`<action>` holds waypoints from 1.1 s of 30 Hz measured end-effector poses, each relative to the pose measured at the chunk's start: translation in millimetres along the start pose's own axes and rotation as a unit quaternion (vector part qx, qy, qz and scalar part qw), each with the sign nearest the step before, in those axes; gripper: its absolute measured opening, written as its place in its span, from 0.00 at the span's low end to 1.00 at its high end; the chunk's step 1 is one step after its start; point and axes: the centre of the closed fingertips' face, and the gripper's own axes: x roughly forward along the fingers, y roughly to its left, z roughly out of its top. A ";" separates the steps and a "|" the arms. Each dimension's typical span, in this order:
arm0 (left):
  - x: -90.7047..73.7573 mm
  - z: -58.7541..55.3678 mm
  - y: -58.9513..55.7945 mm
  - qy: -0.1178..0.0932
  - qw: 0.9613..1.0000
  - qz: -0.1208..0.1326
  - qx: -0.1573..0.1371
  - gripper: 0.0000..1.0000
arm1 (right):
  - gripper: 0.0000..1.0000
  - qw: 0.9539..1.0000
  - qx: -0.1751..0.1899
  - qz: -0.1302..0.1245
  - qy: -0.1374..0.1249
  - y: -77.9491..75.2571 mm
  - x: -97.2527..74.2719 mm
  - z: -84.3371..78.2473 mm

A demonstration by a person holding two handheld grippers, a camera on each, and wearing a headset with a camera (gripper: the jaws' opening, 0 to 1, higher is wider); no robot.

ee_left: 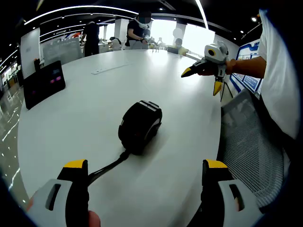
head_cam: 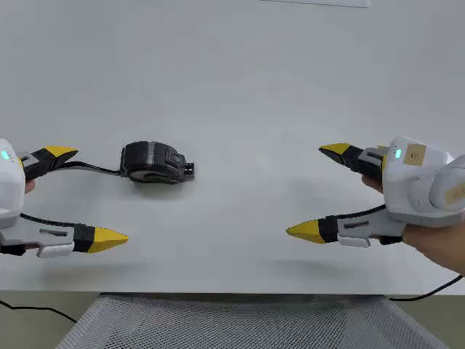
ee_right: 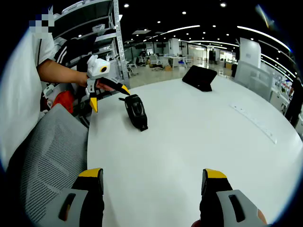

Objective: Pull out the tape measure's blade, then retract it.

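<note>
Your tape measure [head_cam: 151, 163] lies on the table [head_cam: 247, 80] just beside your left tool [head_cam: 98, 195], well apart from the right tool [head_cam: 306, 190]. Both tools are spread wide and empty. The case looks hard, slick and hefty, so clamp its body and pinch the blade tip [head_cam: 189, 169].

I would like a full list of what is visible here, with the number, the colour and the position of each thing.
tape measure: one, black, on the table, near the left gripper
strap: one, black, from the tape measure toward the left gripper
panel: one, black, propped on the table's far side
strip: one, white, flat on the table
table: one, white
chair: one, grey mesh, at the near edge
left gripper: one, white, yellow-tipped, open, empty
right gripper: one, same colours, open, empty
</note>
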 end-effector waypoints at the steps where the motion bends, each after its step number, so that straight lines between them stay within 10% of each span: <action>1: 0.1 -0.1 -0.1 0.000 1.000 0.000 -0.001 0.99 | 0.84 1.000 0.000 0.000 0.000 -0.2 0.0 0.1; 33: 7.3 9.7 6.3 -0.001 1.000 -0.012 0.011 0.96 | 0.80 1.000 0.002 0.006 -0.007 -2.4 6.2 4.7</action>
